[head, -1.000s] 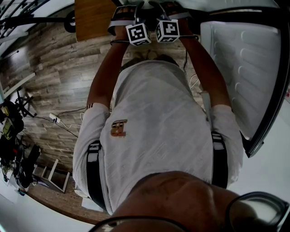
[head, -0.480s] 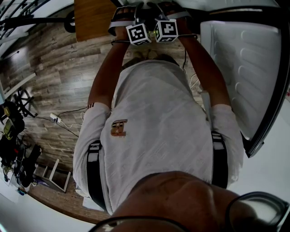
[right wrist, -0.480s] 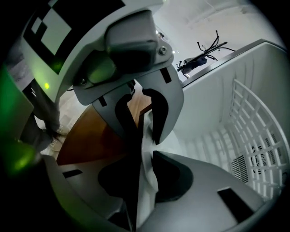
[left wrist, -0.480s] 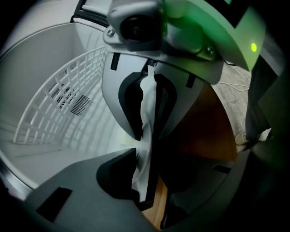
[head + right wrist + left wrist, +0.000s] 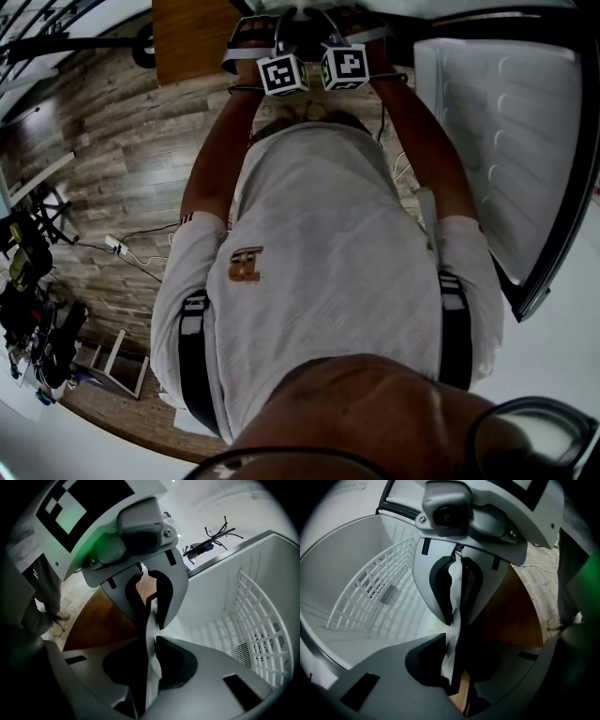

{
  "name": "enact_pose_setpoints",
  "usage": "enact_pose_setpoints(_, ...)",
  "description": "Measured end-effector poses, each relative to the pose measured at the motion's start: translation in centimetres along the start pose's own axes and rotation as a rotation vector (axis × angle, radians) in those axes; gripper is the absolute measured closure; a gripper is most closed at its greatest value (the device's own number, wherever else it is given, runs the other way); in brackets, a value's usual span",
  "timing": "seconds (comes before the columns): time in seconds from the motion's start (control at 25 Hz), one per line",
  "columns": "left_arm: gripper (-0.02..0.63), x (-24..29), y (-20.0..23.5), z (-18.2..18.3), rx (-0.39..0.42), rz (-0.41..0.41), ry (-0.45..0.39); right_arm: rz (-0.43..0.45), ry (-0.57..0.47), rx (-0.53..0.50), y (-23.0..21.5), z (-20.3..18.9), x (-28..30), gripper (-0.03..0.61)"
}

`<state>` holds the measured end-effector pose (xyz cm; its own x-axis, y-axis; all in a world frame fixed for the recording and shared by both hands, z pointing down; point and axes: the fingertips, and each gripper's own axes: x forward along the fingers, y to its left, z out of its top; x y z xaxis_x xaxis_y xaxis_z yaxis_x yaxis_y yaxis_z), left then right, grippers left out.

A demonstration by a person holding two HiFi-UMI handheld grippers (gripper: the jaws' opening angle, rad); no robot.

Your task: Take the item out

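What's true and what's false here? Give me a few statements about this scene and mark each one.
The white lid stands open. True.
The floor is grey carpet. False: it is wood-look planks.
A thin white sheet runs between the left gripper's fingers. True; they are closing on it.
The wire basket is packed with food. False: it looks empty.
The right gripper has nothing between its fingers. False: a thin white sheet runs between them as they close.
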<state>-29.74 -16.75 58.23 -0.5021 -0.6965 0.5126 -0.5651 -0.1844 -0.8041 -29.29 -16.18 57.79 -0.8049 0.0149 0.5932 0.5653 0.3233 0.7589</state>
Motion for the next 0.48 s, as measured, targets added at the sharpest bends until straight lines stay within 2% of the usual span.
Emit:
enact_pose_setpoints(0.16,0.541,-1.0,-0.5,0.9,0.013,0.002,-0.017,-0.022,-0.002,-0.003,0.4,0.0,-1.2,0.508)
enact_pose_setpoints(0.48,0.561,-2.8,0.8,1.2,0.047,0.069,-0.063,-0.082,-0.007,-0.026,-0.6,1.1,-2.6,0.523)
